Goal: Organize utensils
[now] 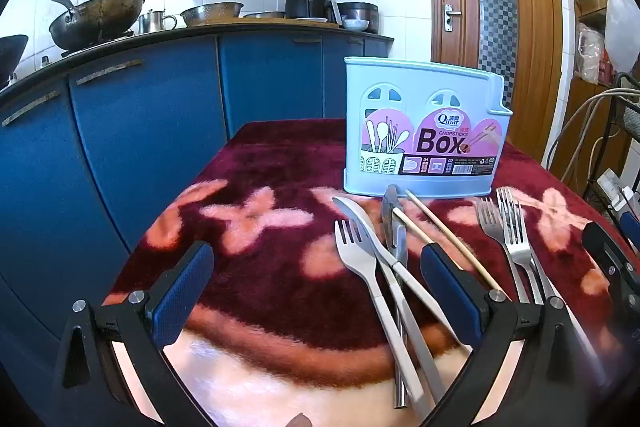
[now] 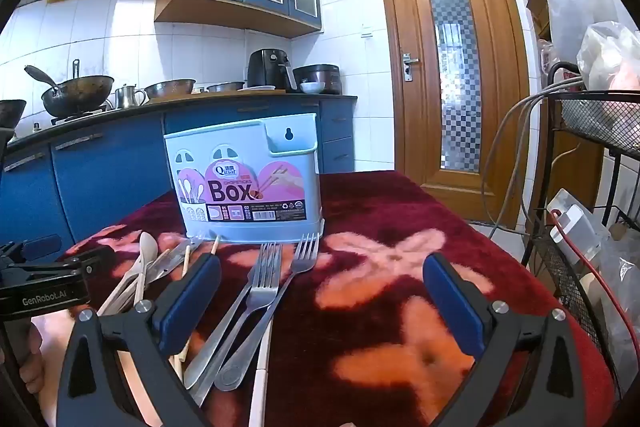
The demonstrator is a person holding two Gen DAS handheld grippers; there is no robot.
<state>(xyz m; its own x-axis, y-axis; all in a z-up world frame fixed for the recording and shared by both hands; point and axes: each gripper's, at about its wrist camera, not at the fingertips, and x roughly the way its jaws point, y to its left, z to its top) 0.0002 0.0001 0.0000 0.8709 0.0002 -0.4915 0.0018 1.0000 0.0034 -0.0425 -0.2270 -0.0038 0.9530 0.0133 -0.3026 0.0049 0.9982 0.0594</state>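
Note:
A light blue chopsticks box [image 1: 424, 131] stands upright at the far side of the table; it also shows in the right wrist view [image 2: 248, 187]. In front of it lie a fork [image 1: 360, 259], crossed table knives [image 1: 388, 227], wooden chopsticks [image 1: 444, 235] and several steel forks [image 1: 512, 231]. In the right wrist view the forks [image 2: 264, 287] lie between the fingers, with a spoon [image 2: 146, 251] and chopsticks [image 2: 186, 259] to the left. My left gripper [image 1: 320, 283] is open and empty above the cloth, over the fork and knives. My right gripper [image 2: 322, 303] is open and empty.
A dark red plush cloth with pink flowers [image 1: 256, 267] covers the table. Blue kitchen cabinets [image 1: 140, 131] stand to the left and behind. A wooden door [image 2: 452, 75] is at the back. A black wire rack with bags and cables [image 2: 588, 211] stands at the table's right edge.

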